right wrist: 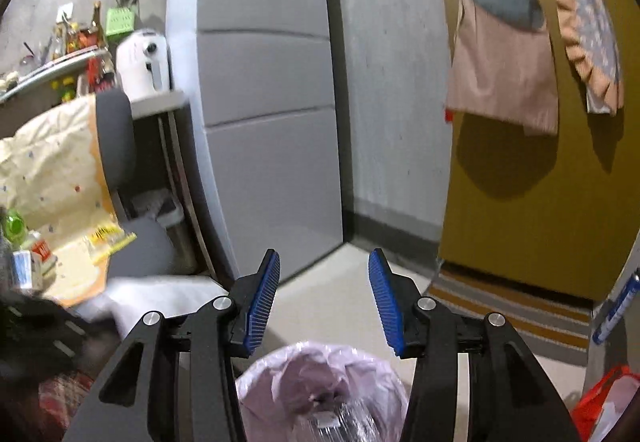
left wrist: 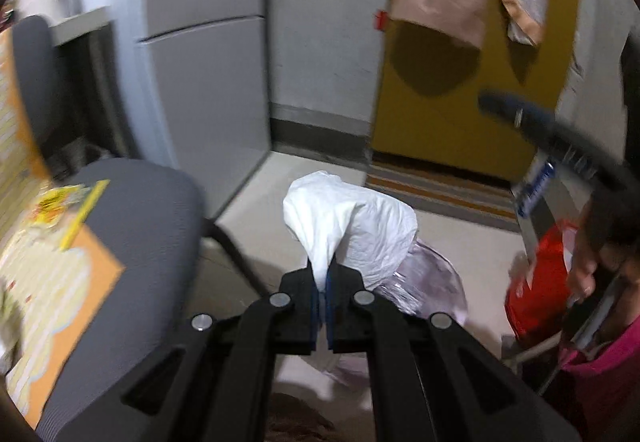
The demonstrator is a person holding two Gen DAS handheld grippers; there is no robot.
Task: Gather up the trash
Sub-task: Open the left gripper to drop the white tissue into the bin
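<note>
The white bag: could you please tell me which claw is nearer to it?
Left. The left claw is shut on the white bag, pinching a fold of it. The right claw is open and empty, above the bin.

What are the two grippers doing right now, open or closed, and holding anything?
Left gripper: shut on a white bag.
Right gripper: open, nothing between its fingers, above the lined bin.
</note>
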